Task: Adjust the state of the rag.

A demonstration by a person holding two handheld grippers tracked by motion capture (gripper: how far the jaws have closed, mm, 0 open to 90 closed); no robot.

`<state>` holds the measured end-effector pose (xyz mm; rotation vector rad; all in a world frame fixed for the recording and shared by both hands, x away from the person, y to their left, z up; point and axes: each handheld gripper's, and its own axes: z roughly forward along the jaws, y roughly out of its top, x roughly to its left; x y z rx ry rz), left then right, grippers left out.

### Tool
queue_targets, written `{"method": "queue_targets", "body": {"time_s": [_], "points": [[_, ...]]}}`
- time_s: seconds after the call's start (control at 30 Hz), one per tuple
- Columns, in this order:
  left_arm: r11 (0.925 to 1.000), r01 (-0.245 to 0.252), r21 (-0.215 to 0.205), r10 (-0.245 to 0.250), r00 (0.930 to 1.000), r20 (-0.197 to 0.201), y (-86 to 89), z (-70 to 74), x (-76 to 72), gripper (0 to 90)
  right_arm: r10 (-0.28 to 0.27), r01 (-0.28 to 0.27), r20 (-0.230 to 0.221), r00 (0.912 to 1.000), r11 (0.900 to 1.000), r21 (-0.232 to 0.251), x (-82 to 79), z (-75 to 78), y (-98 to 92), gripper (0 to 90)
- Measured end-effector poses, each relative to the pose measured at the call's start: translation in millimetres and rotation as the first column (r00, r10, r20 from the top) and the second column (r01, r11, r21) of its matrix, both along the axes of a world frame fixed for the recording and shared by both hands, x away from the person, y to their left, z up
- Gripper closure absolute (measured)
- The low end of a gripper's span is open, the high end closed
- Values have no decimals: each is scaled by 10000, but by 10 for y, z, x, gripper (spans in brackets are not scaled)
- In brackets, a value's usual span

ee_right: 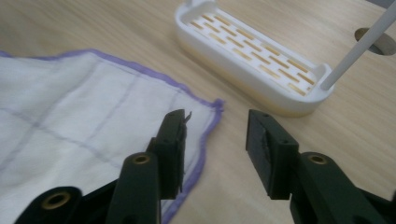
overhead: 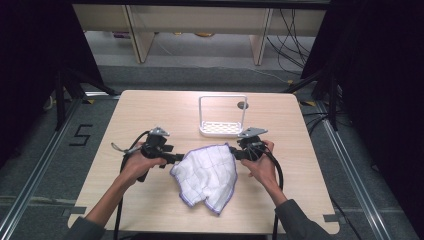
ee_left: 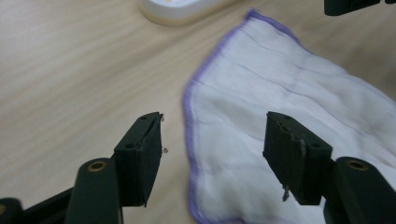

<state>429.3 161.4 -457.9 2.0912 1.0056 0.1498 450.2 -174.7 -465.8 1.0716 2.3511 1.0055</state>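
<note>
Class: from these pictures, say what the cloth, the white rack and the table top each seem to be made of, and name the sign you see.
Cloth: thin woven fabric, probably cotton; soft wrinkles, faint grid lines, purple stitched hem.
White rack: likely moulded plastic; smooth, slightly glossy, with a slotted base.
Table top: pale wood or wood-look laminate; matt, fine straight grain.

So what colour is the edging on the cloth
Purple stitching runs round the white cloth, which has a faint grey grid; the right gripper view shows it best.

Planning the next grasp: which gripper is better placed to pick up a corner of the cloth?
Right, probably. The right gripper stands open beside the cloth's corner, near the white rack. The left gripper, also open, faces a plain side edge.
</note>
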Motion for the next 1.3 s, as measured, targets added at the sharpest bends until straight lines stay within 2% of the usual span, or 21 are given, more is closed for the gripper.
{"method": "queue_targets", "body": {"time_s": [0.07,0.1,0.2,0.27,0.4,0.47,0.57,0.67,0.77,0.8,0.87,0.9,0.93,1.0,1.07,1.1,1.13,1.17,1.2,1.23,1.3], "points": [[9996,141,-247,-141,9999,-12,33,9,-198,360,233,-225,-330,9992,9994,267,-178,95,-38,524],[9991,332,-279,-332,9994,1,37,4,-342,358,455,-445,-610,9971,9989,178,-282,137,-52,513],[9946,765,-706,-759,9971,108,-9,-56,-663,358,1233,-1223,-433,9914,9922,255,-588,176,-87,489],[9901,1270,-595,-1254,9917,299,-60,-102,-863,372,1423,-1394,-501,9885,9885,585,-814,179,-80,473],[9848,1555,-776,-1527,9874,409,-158,-187,-1082,397,1975,-1922,-695,9778,9784,758,-1102,146,-35,474],[9828,1621,-884,-1590,9864,415,-198,-202,-1160,402,2159,-2109,-666,9741,9747,740,-1184,124,-1,474],[9813,1477,-1234,-1425,9885,501,-264,-232,-1258,427,2435,-2385,-1060,9641,9694,573,-1287,64,47,473],[9832,1445,-1117,-1388,9887,569,-314,-265,-1292,450,2420,-2346,-1358,9607,9697,683,-1365,-12,68,474],[9871,1208,-1053,-1130,9906,771,-380,-294,-1297,470,2776,-2726,-1291,9520,9605,556,-1452,-51,101,496],[9889,1125,-967,-1052,9914,782,-404,-310,-1293,474,2765,-2725,-1258,9528,9610,479,-1487,-57,116,498],[9921,1167,-454,-1124,9897,889,-436,-350,-1271,478,2945,-2901,-1272,9471,9556,523,-1545,-102,174,500],[9925,1117,-497,-1071,9905,867,-470,-376,-1262,484,3109,-3082,-1284,9417,9504,405,-1552,-113,192,503],[9931,1110,-369,-1073,9900,911,-486,-394,-1250,497,3065,-3037,-1371,9420,9519,410,-1579,-137,229,503],[9896,1433,132,-1439,9837,1078,-509,-425,-1227,549,3196,-3211,-1502,9356,9469,151,-1602,-177,287,503],[9853,1582,639,-1652,9785,1238,-515,-448,-1191,645,3233,-3303,-1439,9353,9435,-268,-1609,-236,350,504],[9846,1649,581,-1710,9776,1229,-521,-453,-1180,710,3341,-3437,-1272,9339,9370,-626,-1592,-277,377,525],[9840,1663,642,-1736,9760,1318,-519,-448,-1168,744,3182,-3318,-1462,9367,9400,-799,-1589,-296,399,564],[9849,1666,469,-1717,9750,1411,-520,-437,-1169,780,3297,-3454,-1428,9332,9328,-1031,-1564,-318,394,630],[9822,1749,682,-1834,9717,1487,-492,-403,-1160,800,3371,-3504,-1284,9327,9313,-1000,-1548,-339,389,719],[9836,1763,391,-1802,9723,1487,-480,-379,-1167,809,3475,-3606,-1254,9292,9270,-1029,-1538,-336,378,773],[9834,1801,219,-1813,9700,1619,-424,-306,-1166,816,3637,-3756,-1111,9249,9193,-1177,-1516,-315,331,844]]}}
